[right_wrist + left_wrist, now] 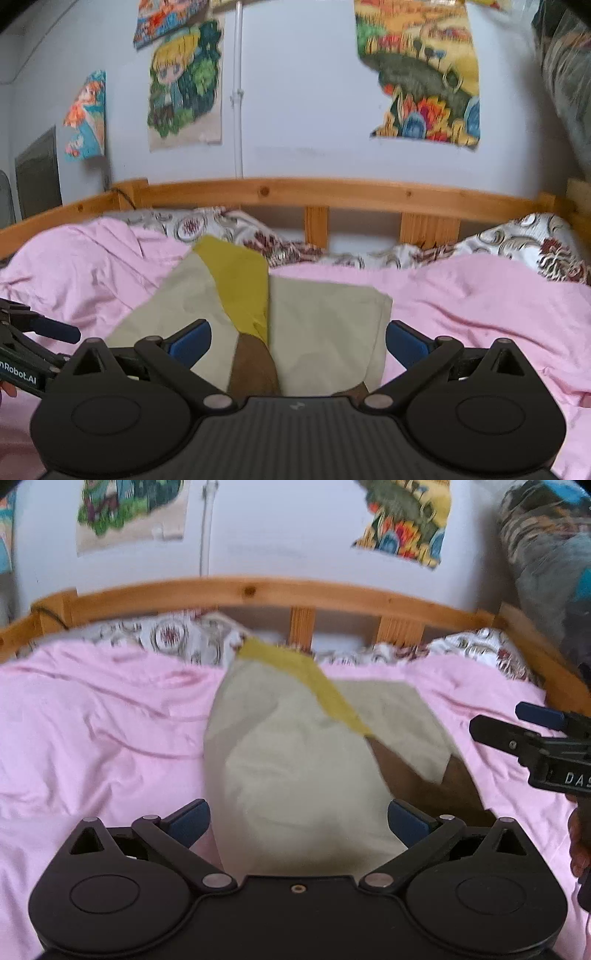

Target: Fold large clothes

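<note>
Both hand-held grippers were spread wide and held nothing: left hand-held gripper [298, 821] and right hand-held gripper [298, 341] hovered over the near end of the garment [295, 768], not visibly touching it.

Garment was a large beige piece with a yellow band [310, 681] and a brown patch [417, 782]. It lay mid-bed on the pink sheet [92, 738], near the patterned pillows [177, 637] and wooden bed frame [258, 590].

Progress, my read: partly folded. Side panels looked turned in over the middle, with one flap edge lying diagonal and brown showing under it. Outline was a rough narrow strip, not a neat rectangle. Likely left: square up the flaps, then fold end over end. Can't tell what kind of garment it was.

Orientation: long axis ran from the grippers toward the bed frame, far end tilted slightly left. Yellow band crossed it diagonally, from far left to near right.
</note>
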Demonstrator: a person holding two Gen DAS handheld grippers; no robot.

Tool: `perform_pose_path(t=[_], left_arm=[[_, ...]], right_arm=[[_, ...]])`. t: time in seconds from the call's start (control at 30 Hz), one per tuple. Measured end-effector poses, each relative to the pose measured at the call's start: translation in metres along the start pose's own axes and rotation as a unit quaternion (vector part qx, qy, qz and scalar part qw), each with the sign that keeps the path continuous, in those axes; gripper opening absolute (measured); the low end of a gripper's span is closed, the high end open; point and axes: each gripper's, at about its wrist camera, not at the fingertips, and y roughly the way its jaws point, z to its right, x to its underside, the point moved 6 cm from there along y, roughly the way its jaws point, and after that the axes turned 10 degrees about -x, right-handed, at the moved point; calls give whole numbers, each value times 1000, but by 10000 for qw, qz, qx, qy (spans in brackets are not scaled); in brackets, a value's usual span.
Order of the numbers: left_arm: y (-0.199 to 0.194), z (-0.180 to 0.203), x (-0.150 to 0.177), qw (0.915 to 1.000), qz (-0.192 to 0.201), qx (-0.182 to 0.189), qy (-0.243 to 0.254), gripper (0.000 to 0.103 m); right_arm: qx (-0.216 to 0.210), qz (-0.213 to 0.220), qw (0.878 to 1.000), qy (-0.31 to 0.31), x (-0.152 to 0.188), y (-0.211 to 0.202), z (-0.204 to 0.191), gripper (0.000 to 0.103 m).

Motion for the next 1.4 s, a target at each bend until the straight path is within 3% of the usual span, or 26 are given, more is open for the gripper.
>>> perform_pose_path(t=[0.6,1.0,1.23,1.4], left_arm=[[-99,-16,-14,9915,1133,-384,-505,102],[-165,-14,45,9891,1262,-544,-532,102],[-193,-21,85,9830,1428,-758,-869,102],[-195,-22,114,9804,1486,-993,-834,102]], right_arm=[[407,1059,9935,-98,-23,-94,-26,103],[524,1500,9858,-542,8,-176,-86,103],[644,1350,9882,-333,36,-209,-99,103],[745,1181,9901,-114,63,-220,-96,103]])
